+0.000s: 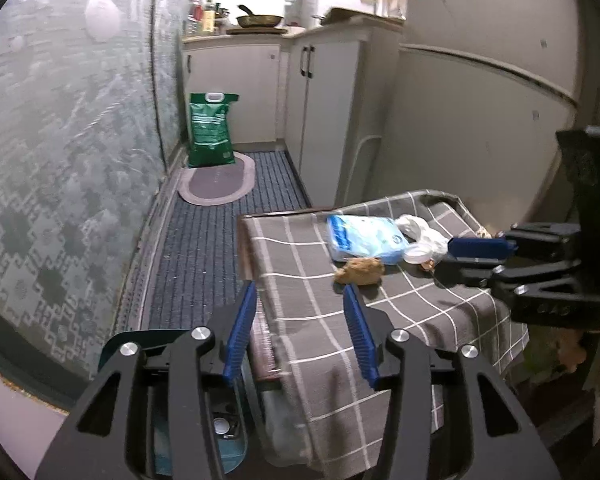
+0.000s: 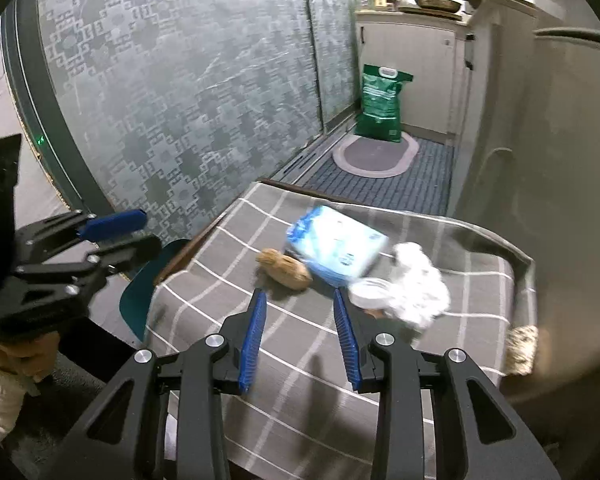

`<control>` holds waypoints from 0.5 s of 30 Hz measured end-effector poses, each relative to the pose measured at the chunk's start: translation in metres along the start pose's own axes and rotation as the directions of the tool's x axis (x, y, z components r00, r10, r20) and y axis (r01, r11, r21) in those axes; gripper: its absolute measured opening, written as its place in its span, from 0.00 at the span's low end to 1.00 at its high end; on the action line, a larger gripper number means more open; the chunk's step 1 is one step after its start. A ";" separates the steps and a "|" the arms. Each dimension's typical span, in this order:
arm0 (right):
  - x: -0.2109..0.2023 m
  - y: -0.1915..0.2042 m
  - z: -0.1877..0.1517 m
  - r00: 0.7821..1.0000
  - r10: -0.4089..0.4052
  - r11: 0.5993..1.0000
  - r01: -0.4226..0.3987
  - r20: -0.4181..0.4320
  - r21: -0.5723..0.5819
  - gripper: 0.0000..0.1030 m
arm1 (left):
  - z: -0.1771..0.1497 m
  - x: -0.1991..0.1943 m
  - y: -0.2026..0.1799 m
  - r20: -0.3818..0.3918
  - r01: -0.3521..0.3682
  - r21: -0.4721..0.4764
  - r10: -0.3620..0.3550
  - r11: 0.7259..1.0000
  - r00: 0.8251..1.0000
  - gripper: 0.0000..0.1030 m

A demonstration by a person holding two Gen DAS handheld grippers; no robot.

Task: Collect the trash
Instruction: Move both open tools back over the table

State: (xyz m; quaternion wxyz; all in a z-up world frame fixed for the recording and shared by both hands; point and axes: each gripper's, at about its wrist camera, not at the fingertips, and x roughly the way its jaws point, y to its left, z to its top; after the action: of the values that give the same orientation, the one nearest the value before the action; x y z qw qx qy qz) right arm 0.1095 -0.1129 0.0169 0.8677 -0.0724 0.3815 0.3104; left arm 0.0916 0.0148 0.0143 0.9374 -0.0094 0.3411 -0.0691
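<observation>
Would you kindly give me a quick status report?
Both tools open, empty: left tool, right tool. Trash untouched on checked cloth: brown wad, blue-white packet. Nothing blocking.

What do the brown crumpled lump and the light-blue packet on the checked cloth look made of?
The brown crumpled lump looks like matte paper, creased and dull, though blurred. The light-blue packet looks like glossy plastic film, with soft, shiny folds.

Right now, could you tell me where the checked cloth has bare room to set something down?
The near half of the checked cloth is bare, from the front edge up to the brown crumpled wad. The far right is crowded: blue-and-white packet, white lid and white crumpled plastic cluster together.
</observation>
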 end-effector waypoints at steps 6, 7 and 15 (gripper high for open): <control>-0.006 -0.021 -0.015 1.000 -0.013 1.000 0.013 -0.011 0.020 0.37 | -0.004 0.029 -0.021 -0.043 0.015 0.041 -0.013 0.999 0.999 0.50; -0.005 -0.022 -0.017 1.000 -0.013 1.000 0.013 -0.016 0.024 0.38 | -0.004 0.035 -0.023 -0.053 0.018 0.040 -0.016 0.999 0.998 0.50; 0.000 -0.034 -0.034 0.999 -0.007 0.999 0.009 -0.053 0.034 0.48 | -0.004 0.061 -0.040 -0.081 0.024 0.062 -0.019 0.998 0.997 0.58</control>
State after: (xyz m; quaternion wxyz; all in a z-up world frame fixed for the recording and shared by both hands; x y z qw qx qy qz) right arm 0.1088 -0.1527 -0.0105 0.8597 -0.0672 0.4092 0.2983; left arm 0.1307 -0.0330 -0.0248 0.9219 0.0194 0.3761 -0.0904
